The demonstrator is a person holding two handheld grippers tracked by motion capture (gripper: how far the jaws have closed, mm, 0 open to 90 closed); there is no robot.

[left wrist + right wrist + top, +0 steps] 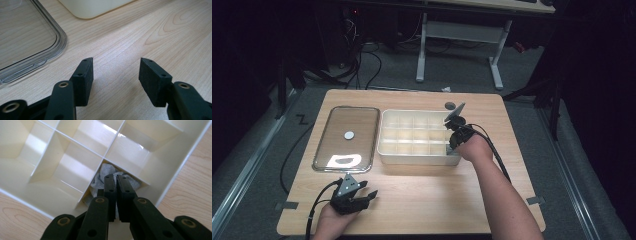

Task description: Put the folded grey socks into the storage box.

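A cream box [412, 159] with several compartments stands mid-table. My right gripper [451, 145] reaches down into its near right corner compartment. In the right gripper view the jaws of that gripper [116, 178] stand almost together, shut on a crumpled grey cloth [103, 170] lying in that compartment of the box [50, 192]. My left gripper [371, 194] rests low near the table's front left, open with nothing between its jaws [115, 75].
A clear plastic lid [346, 137] lies flat left of the box, with a small white disc [349, 134] on it; its corner [25, 37] is just ahead of my left gripper. The wooden table [422, 195] has bare room in front. A desk frame stands beyond.
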